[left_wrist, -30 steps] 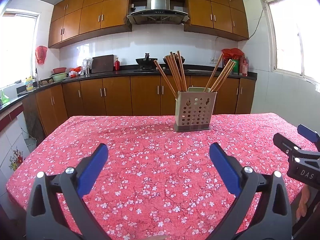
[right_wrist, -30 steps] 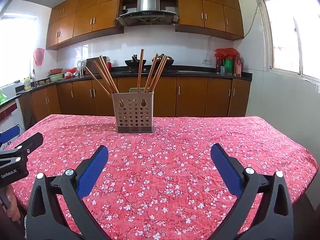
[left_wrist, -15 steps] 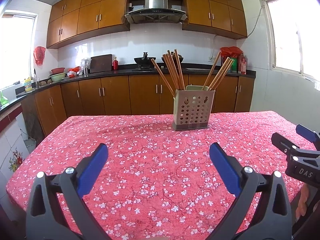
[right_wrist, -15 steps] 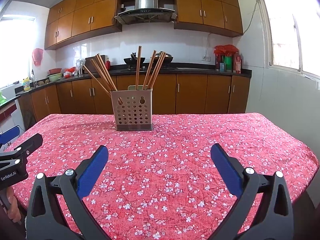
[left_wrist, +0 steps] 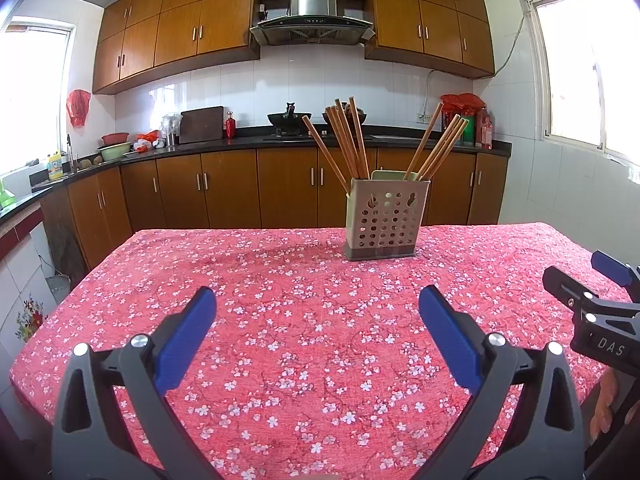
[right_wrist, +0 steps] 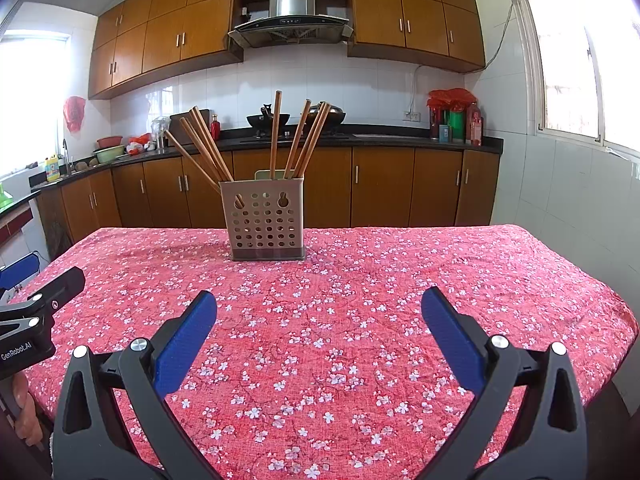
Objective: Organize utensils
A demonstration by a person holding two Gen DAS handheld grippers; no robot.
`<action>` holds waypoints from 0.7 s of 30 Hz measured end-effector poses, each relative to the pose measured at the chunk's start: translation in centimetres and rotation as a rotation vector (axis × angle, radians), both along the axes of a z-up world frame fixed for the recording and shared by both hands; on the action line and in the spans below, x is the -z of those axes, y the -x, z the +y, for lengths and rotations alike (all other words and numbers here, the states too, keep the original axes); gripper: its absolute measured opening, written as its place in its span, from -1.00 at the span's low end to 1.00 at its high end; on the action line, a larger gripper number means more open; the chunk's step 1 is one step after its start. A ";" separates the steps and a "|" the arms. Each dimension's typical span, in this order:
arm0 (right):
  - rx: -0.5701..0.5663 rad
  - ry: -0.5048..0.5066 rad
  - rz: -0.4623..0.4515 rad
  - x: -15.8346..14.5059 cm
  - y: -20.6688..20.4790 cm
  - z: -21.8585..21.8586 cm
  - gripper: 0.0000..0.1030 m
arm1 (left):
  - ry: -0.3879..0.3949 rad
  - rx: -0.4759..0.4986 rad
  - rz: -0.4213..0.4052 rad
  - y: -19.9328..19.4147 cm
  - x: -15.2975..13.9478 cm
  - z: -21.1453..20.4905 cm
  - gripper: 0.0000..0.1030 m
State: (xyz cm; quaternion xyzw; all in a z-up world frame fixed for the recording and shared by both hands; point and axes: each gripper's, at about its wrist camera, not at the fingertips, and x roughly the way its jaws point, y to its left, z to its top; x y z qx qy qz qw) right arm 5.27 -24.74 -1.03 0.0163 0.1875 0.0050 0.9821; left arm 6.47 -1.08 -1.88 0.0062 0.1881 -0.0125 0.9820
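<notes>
Left wrist view shows the perforated holder [left_wrist: 383, 220] standing right of centre, far up the tabletop [left_wrist: 280, 320], with chopsticks [left_wrist: 348, 140] fanned out of it in two leaning bunches. We judge the main risk to be that spread: a claw reaching for one stick could brush its neighbours and tip or drag the light holder on the loose cloth — or pinch two sticks together. The holder's far side is hidden, so we cannot say how many compartments hold sticks. Our left claw [left_wrist: 316, 308] hovers low at the near edge, jaws spread wide and gripping nothing. In the right wrist view the holder [right_wrist: 266, 220] sits left of centre, and the right claw [right_wrist: 320, 308] is level beside its partner, equally wide and empty.
</notes>
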 end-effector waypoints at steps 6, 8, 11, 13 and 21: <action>0.000 0.000 0.001 0.1 -0.1 -0.1 0.97 | 0.002 0.000 0.003 -0.1 0.1 0.0 0.92; 0.000 0.000 0.002 0.1 -0.1 -0.1 0.97 | 0.003 0.000 0.003 -0.1 0.1 0.0 0.92; -0.001 0.000 0.002 0.1 -0.1 -0.2 0.97 | 0.002 0.001 0.003 -0.1 0.1 0.1 0.92; 0.000 0.000 0.002 0.0 -0.1 -0.1 0.97 | 0.002 0.001 0.003 -0.1 0.1 0.0 0.92; 0.000 0.000 0.004 0.2 -0.1 -0.2 0.97 | 0.002 0.000 0.003 -0.1 0.1 -0.1 0.92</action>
